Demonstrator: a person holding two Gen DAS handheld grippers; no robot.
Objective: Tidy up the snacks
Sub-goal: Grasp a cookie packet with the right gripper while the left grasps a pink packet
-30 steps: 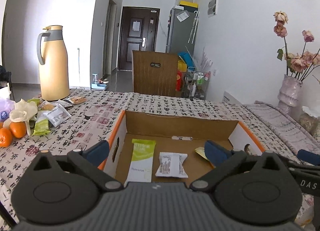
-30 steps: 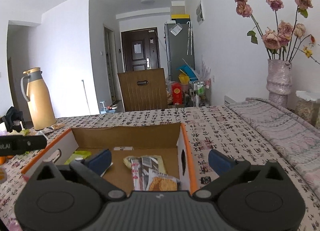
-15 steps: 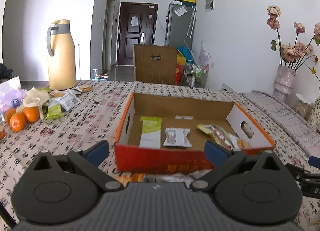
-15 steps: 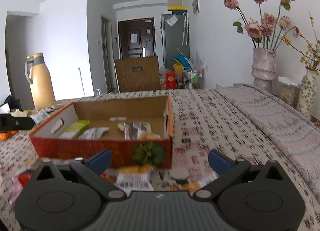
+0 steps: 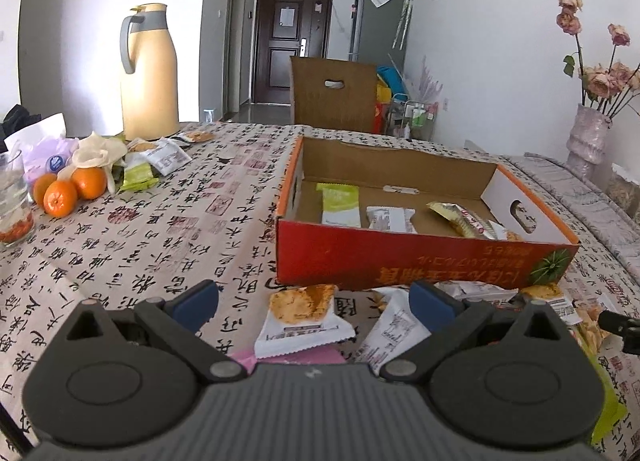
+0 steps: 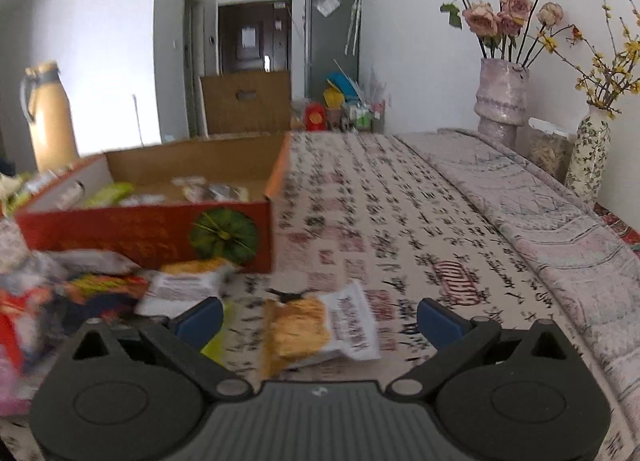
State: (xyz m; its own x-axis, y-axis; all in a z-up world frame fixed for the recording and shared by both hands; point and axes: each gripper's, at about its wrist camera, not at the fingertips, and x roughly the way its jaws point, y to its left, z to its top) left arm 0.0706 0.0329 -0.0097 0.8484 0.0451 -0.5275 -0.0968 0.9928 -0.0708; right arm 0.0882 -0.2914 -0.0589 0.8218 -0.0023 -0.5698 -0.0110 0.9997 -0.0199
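- Calligraphy-print tablecloth [image 5: 168, 221] covers my table, with the red cardboard box [image 5: 400, 257] on it, a few snacks inside.
- My left gripper [image 5: 314, 299] hangs wide open over a white cracker packet [image 5: 302, 321], gripping nothing.
- My right gripper [image 6: 320, 315] is spread wide too, an orange-and-white snack packet [image 6: 320, 325] between its fingers, untouched.

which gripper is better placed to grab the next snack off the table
Probably the right. The right gripper is open with a cracker packet lying alone between its fingers. The left gripper also frames a packet, but that one overlaps others.
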